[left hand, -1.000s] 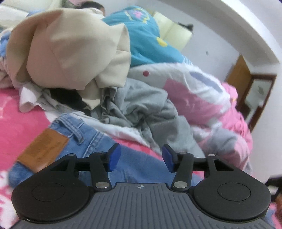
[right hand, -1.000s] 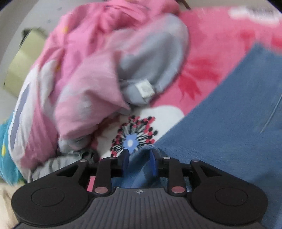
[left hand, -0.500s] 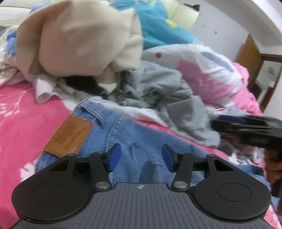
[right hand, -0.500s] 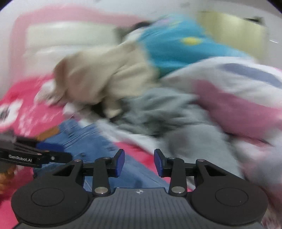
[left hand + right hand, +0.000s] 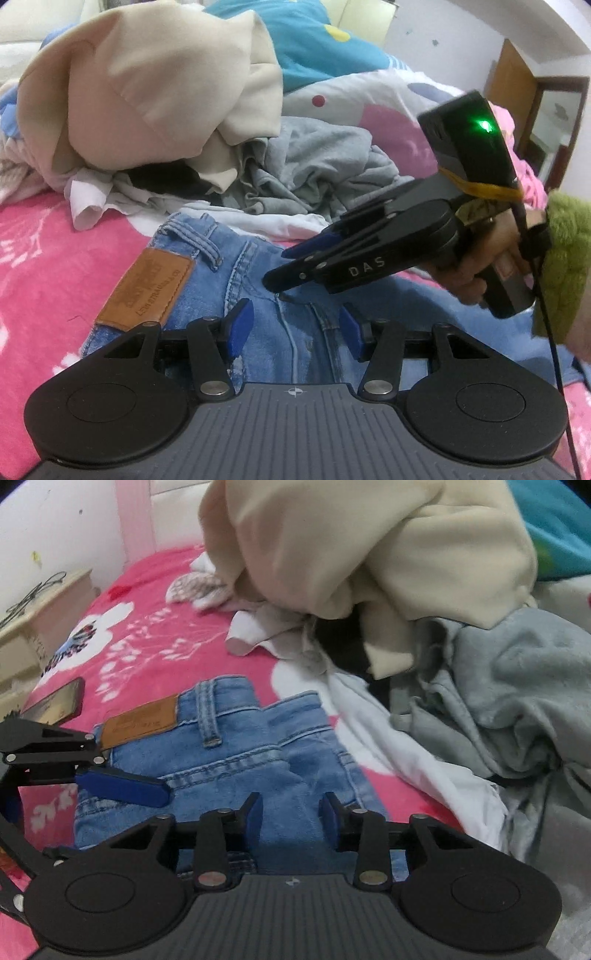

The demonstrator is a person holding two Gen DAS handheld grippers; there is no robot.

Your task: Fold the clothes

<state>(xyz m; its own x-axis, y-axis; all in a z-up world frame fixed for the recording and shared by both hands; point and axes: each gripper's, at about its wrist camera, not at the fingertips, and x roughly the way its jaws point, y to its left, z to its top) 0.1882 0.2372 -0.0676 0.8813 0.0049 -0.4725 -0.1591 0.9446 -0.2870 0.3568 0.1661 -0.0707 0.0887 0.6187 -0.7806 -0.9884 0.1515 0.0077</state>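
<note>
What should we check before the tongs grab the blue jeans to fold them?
1. Left tongs open and empty: ok.
2. Right tongs open and empty: ok.
3. Both tongs over the jeans near the waistband: ok.
4. Jeans lying flat on the pink blanket: mostly ok, waistband end looks smooth; the legs are out of view, cannot tell.
5. Jeans free of the laundry pile: not ok, the white cloth and grey garment lie right at their edge and might get pinched.
6. Phone on the blanket clear of the fold: cannot tell.
</note>
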